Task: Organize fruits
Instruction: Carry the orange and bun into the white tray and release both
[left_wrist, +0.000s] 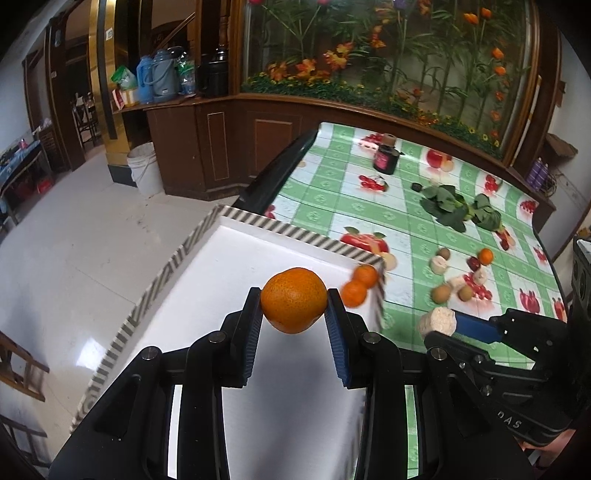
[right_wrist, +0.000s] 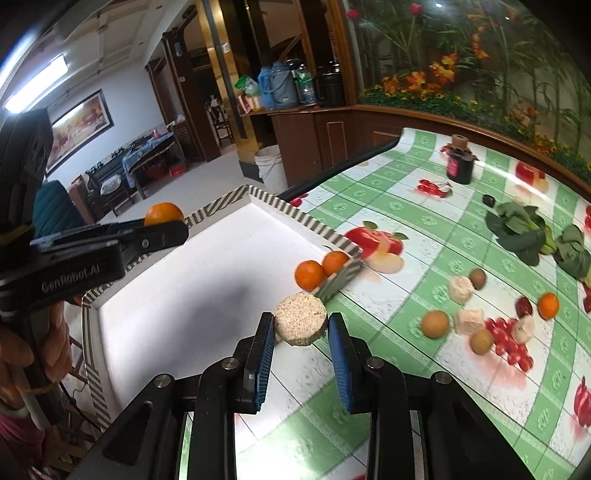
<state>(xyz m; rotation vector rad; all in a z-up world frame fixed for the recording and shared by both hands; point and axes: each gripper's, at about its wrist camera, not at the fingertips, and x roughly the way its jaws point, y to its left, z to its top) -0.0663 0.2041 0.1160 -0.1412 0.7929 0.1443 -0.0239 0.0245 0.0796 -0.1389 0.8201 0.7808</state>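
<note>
Left wrist view: our left gripper (left_wrist: 294, 304) clamps a round orange tangerine (left_wrist: 293, 300) above the white stripe-rimmed tray (left_wrist: 255, 218). Our right gripper (right_wrist: 301, 325) grips a beige corn-cob chunk (right_wrist: 300, 323) by the tray's corner, w/ two tangerines (right_wrist: 320, 269) inside.

Orange (left_wrist: 292, 299) held above white tray (left_wrist: 258, 243), two oranges (left_wrist: 360, 284) in its corner

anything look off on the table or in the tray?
Mostly normal. Odd bits: leafy greens and a dark jar lie among the fruit on the table, and the right hand-held gripper holds a pale, grainy round chunk, not obviously fruit. Nothing spilled.
</note>
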